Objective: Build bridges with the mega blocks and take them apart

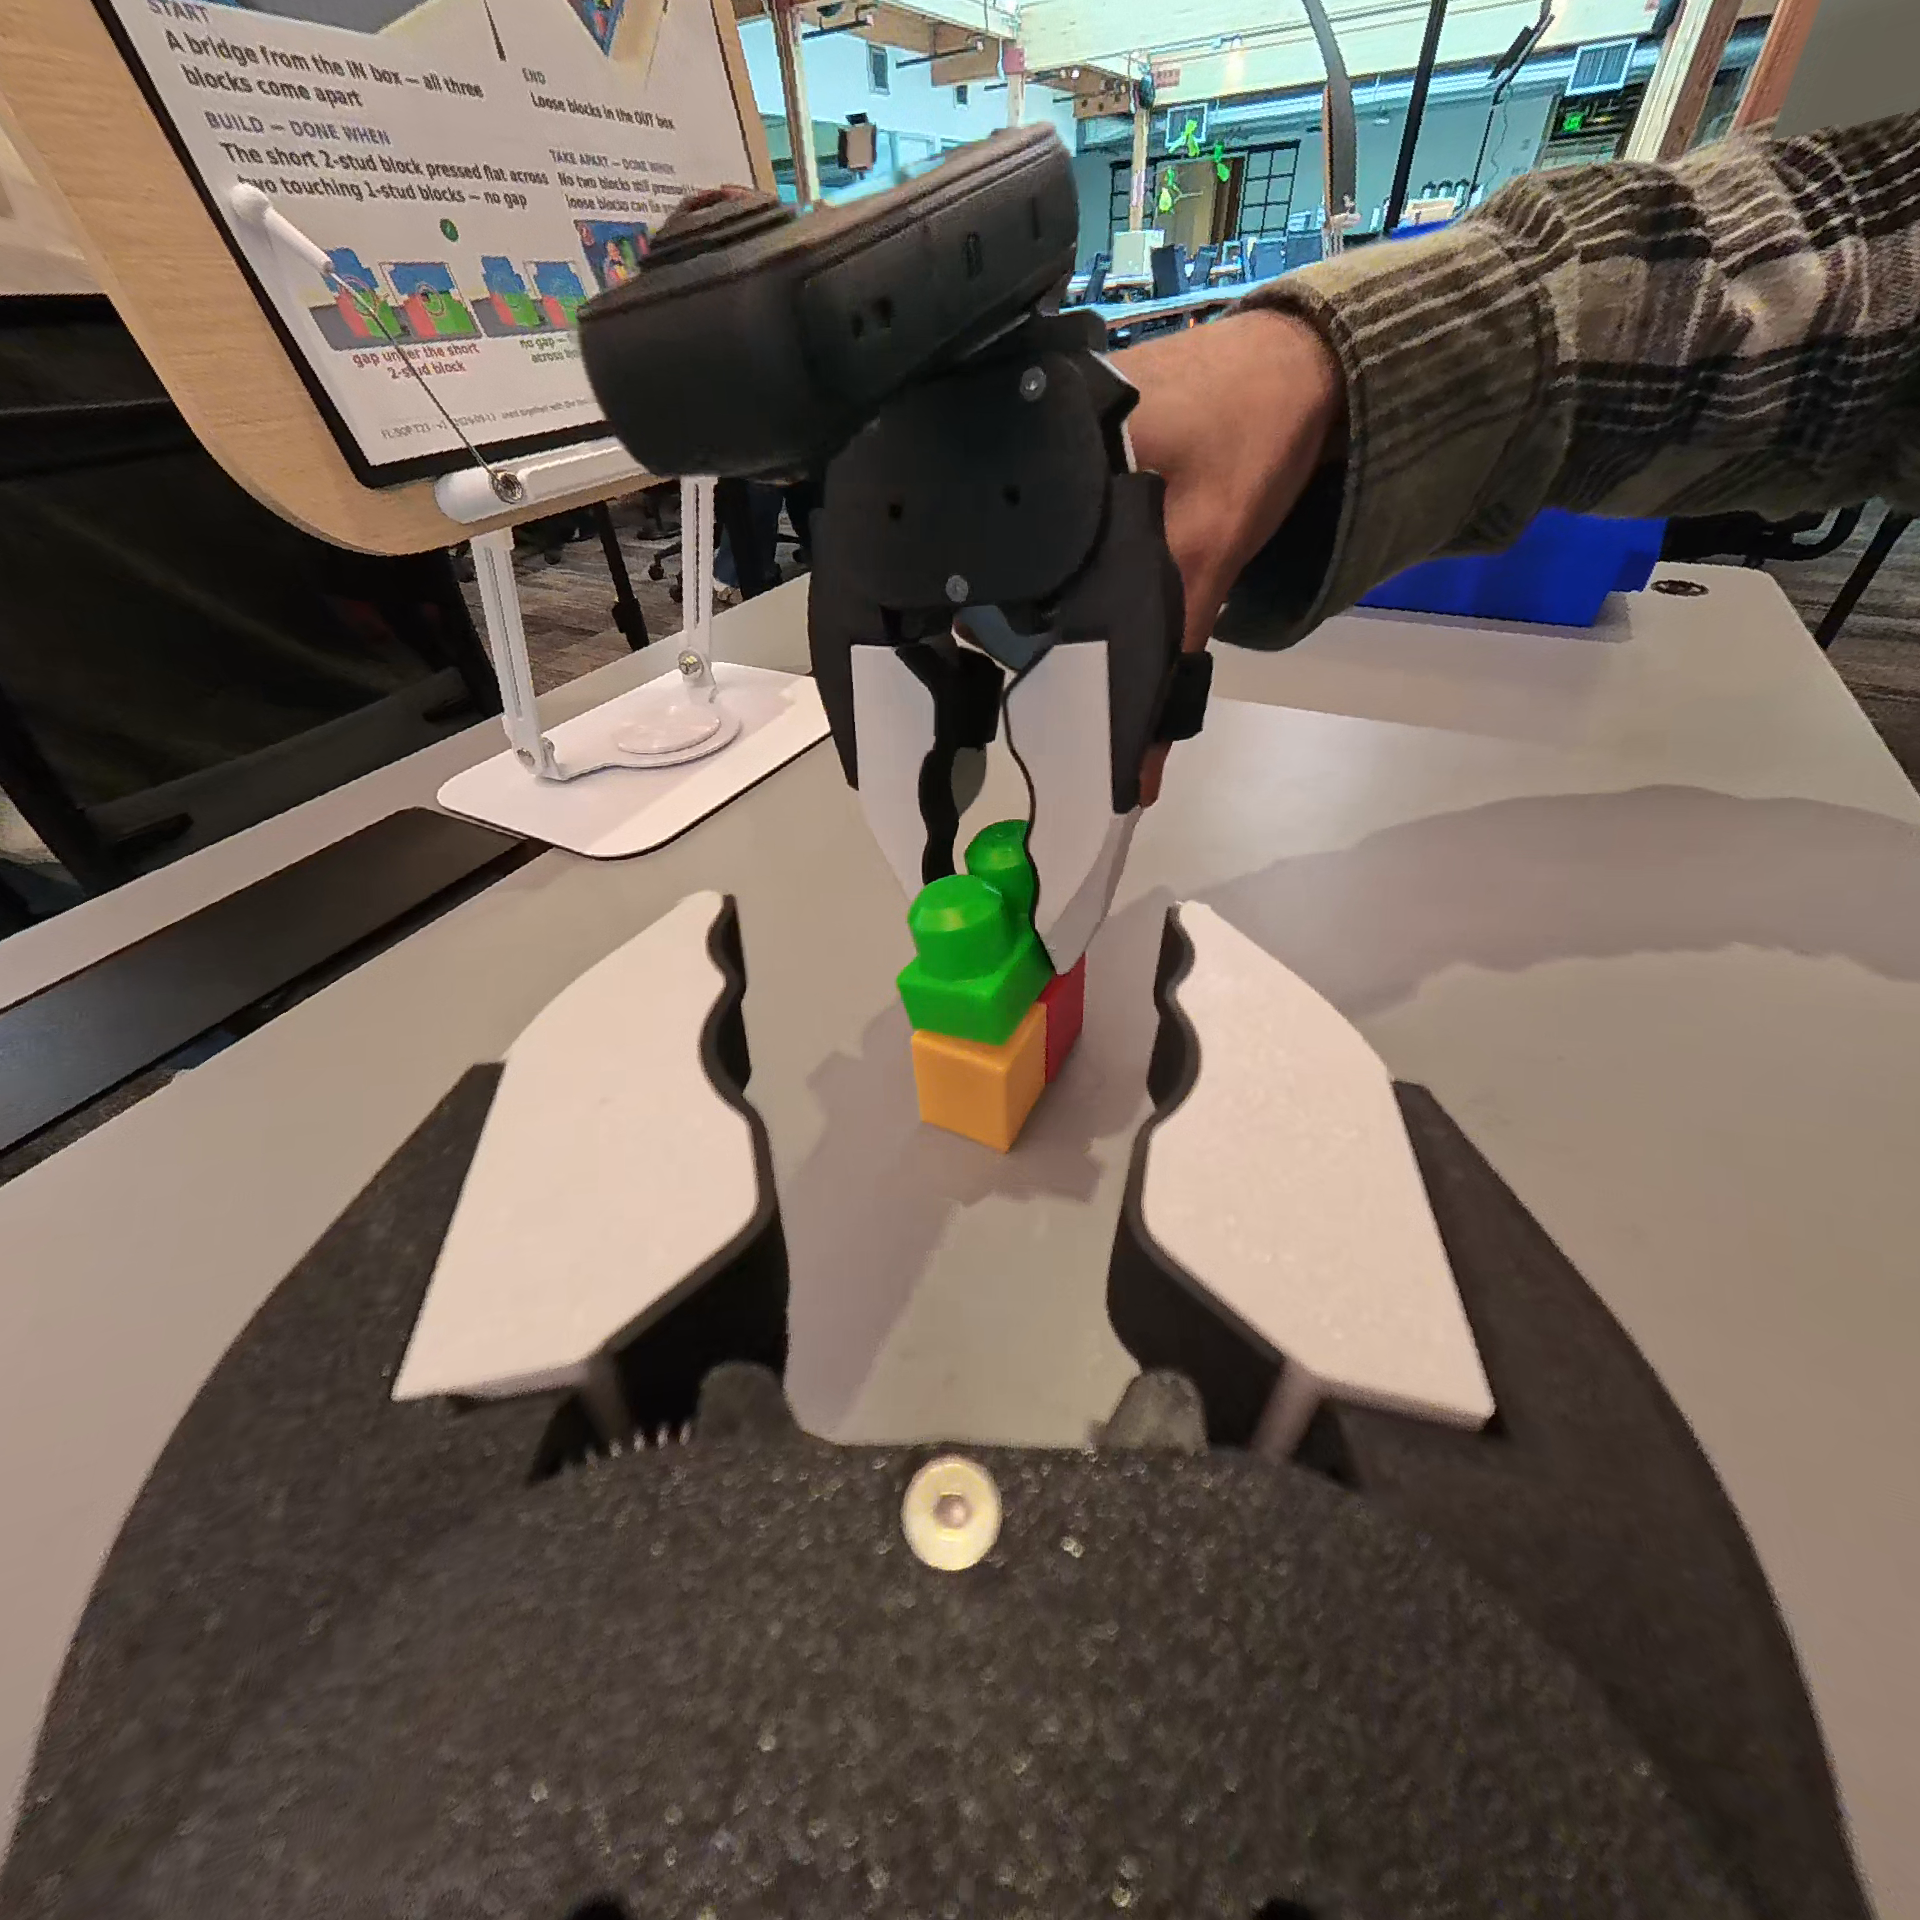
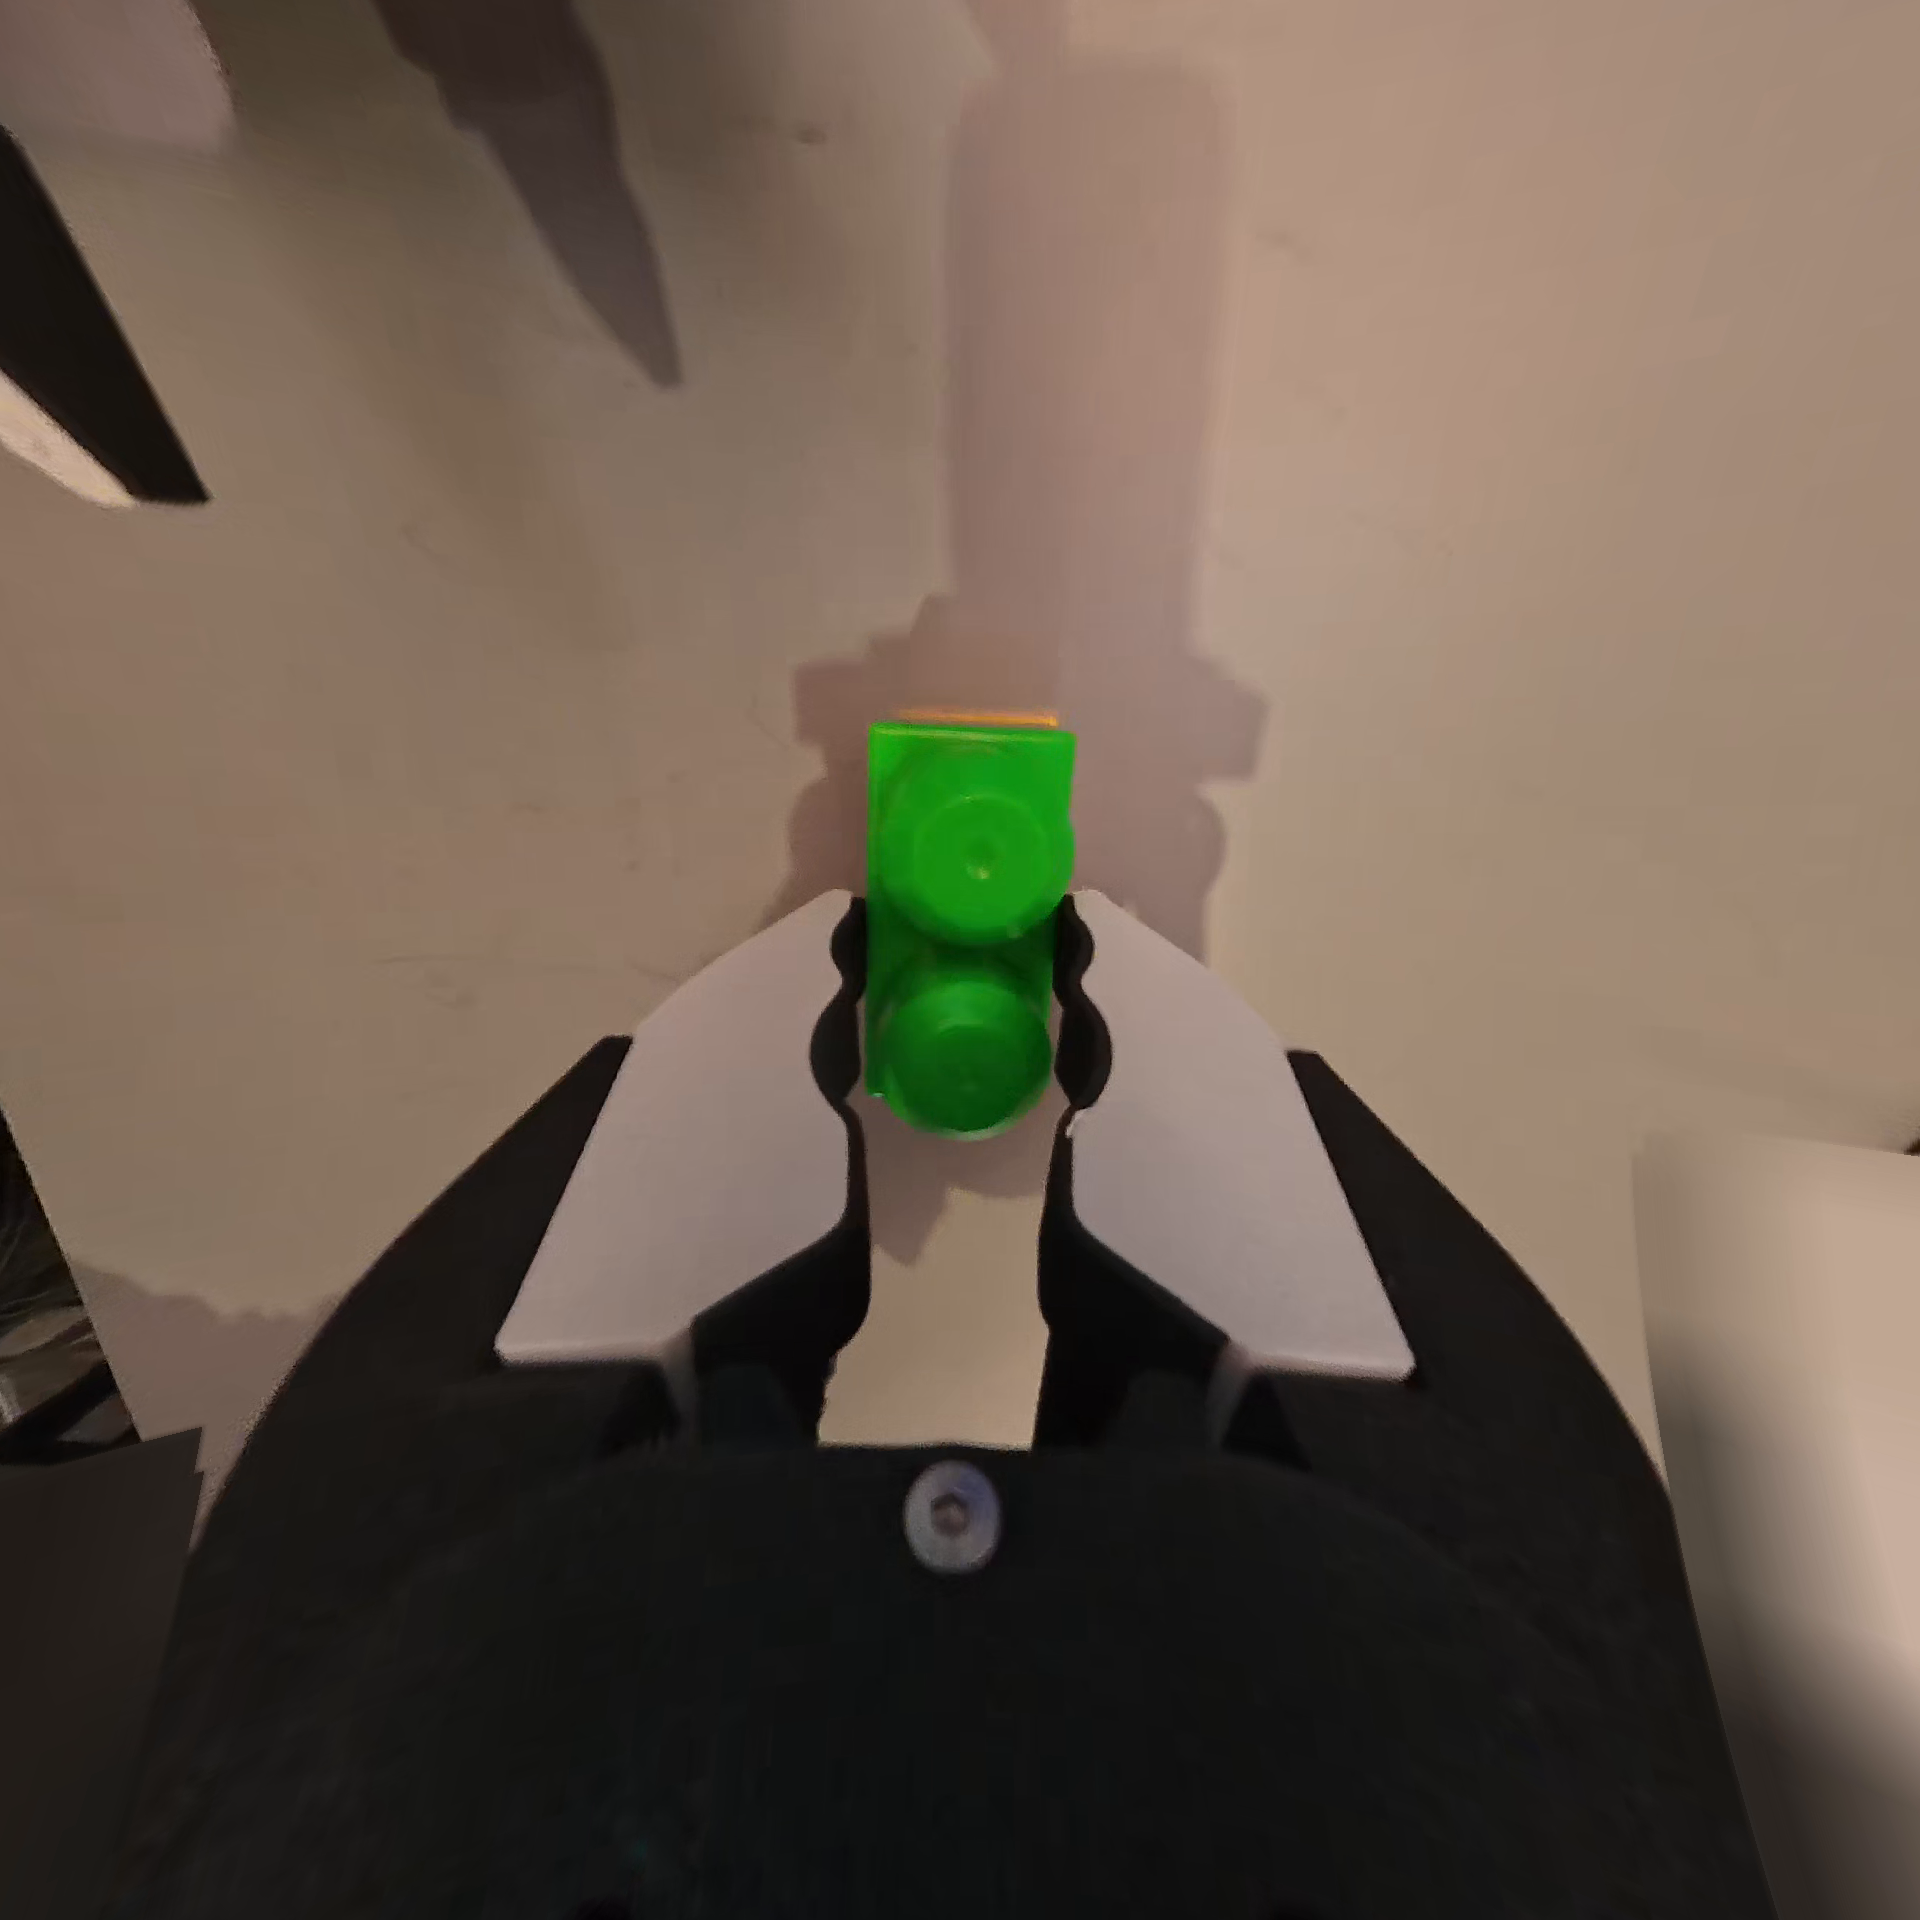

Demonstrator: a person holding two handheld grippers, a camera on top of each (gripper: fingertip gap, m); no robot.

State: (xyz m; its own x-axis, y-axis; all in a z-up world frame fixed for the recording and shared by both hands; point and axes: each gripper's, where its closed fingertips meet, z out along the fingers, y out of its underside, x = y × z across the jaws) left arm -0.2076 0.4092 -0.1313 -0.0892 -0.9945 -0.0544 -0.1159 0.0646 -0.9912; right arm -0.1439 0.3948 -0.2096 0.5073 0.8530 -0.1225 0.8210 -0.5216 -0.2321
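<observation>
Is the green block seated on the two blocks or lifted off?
Seated: green block rests flat across orange block and red block.

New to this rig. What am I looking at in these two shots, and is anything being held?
No robot arm here: a person holds a pair of hand-held tongs in each hand, and each pair carries a camera looking forward along its two fingers.

The left wrist view looks across a grey table. The left tongs in the foreground are open and hold nothing. Farther off, the person's hand brings the right tongs down onto a small bridge: a green block sitting across a yellow block and a red block.

The right wrist view looks straight down on that green block, its fingers at the block's two sides. Whether they actually pinch it, I cannot tell.

Also visible: an instruction board on a white stand, and a blue bin behind.
</observation>
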